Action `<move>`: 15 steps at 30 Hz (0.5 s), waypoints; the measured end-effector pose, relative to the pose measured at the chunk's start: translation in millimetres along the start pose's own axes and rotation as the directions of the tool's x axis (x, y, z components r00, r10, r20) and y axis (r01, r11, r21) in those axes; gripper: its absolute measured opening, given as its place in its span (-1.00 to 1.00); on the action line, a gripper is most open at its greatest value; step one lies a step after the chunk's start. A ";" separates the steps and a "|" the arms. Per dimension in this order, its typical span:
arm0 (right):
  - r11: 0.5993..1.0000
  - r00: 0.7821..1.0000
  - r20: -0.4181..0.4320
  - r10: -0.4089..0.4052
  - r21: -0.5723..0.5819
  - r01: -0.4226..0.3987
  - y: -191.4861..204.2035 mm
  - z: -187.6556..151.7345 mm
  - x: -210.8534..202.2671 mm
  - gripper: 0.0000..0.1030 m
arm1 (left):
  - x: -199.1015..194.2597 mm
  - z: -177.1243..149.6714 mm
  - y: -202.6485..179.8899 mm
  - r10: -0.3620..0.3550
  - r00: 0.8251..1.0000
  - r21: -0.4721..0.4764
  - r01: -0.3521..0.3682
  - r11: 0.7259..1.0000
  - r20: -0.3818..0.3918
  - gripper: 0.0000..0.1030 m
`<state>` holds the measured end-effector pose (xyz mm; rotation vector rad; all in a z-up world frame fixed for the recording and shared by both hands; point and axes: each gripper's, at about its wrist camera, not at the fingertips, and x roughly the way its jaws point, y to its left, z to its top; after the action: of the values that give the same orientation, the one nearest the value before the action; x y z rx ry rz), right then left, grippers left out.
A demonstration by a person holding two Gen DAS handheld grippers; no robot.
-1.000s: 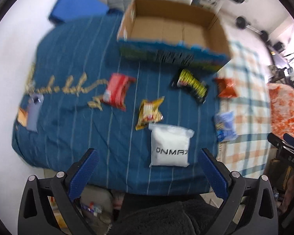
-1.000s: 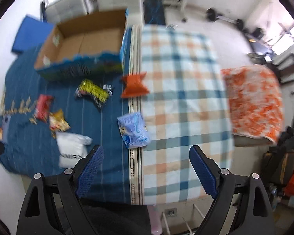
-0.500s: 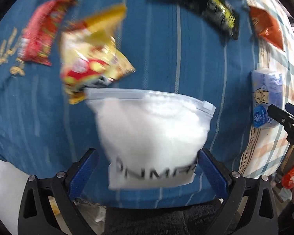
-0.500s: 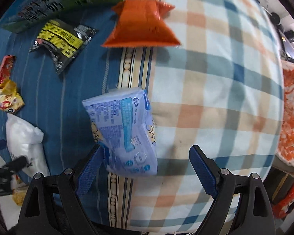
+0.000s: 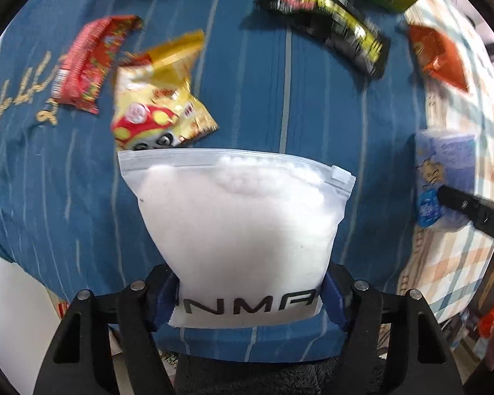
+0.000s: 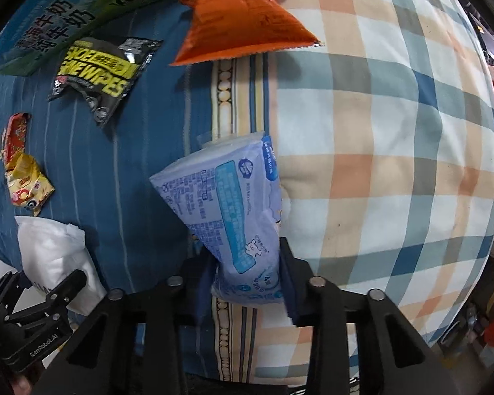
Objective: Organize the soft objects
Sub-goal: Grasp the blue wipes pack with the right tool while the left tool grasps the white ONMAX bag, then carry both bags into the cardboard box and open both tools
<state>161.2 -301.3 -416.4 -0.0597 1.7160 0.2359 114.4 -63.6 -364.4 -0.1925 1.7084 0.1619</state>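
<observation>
**Grippers clamp two soft packs on a bed**

Bedding fills both views: a blue striped blanket (image 5: pixel 233 75) beside a plaid quilt (image 6: pixel 378 131), their seam running past the blue pack. Open plaid cloth stretches to the right of the right gripper, bare of items, while the blanket's near edge drops off just behind the left gripper. At the far side, a carton (image 6: pixel 69 23) printed in green and blue shows only its outer wall; its inside is out of view.

Largest of the soft goods, a white zip bag (image 5: pixel 243 223) of pale filling lies at the blanket's near edge, its zip end pointing away. The left gripper (image 5: pixel 247 299) has its blue pads (image 5: pixel 163 299) pressed against the bag's lower corners, squeezing it narrow.

An orange pouch (image 6: pixel 243 16) straddles the seam near the carton. The blue pack (image 6: pixel 233 210), a printed tissue-style packet, stands tilted in the right gripper (image 6: pixel 247 279), whose jaws are closed tight on its lower end.

A black-and-yellow wipes packet (image 6: pixel 98 69) lies on the blanket just below the carton. A yellow snack bag (image 5: pixel 161 98) touches the zip bag's far edge, and a red packet (image 5: pixel 89 62) lies just beside it, toward the blanket's left side.
</observation>
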 end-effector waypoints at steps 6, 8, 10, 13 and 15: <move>0.998 0.998 0.043 0.052 -0.029 -0.051 2.6 -28.4 -32.0 -0.39 | -71.2 -14.2 -6.8 0.003 0.992 -0.011 -0.002 1.000 0.128 0.35; 0.997 0.995 0.069 0.073 -0.033 -0.071 2.9 -36.6 -48.3 -0.40 | -102.4 -16.4 -10.5 -0.008 0.983 -0.006 0.009 1.000 0.185 0.35; 0.994 0.990 0.090 0.107 -0.033 -0.104 5.8 -38.3 -77.5 -0.40 | -130.5 -14.2 -12.6 -0.013 0.970 0.007 0.012 1.000 0.244 0.35; 0.989 0.978 0.149 0.147 -0.036 -0.144 0.8 -34.7 -127.2 -0.40 | -162.2 -7.5 -13.4 -0.035 0.948 0.036 0.025 0.999 0.316 0.35; 0.985 0.965 0.198 0.174 -0.041 -0.170 -3.0 -34.7 -166.5 -0.40 | -176.2 7.5 -15.2 -0.054 0.932 0.062 0.034 0.998 0.359 0.35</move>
<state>154.7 -326.6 -248.3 0.0939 1.5176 0.3785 149.8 -70.6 -191.0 -0.1498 1.3384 0.1094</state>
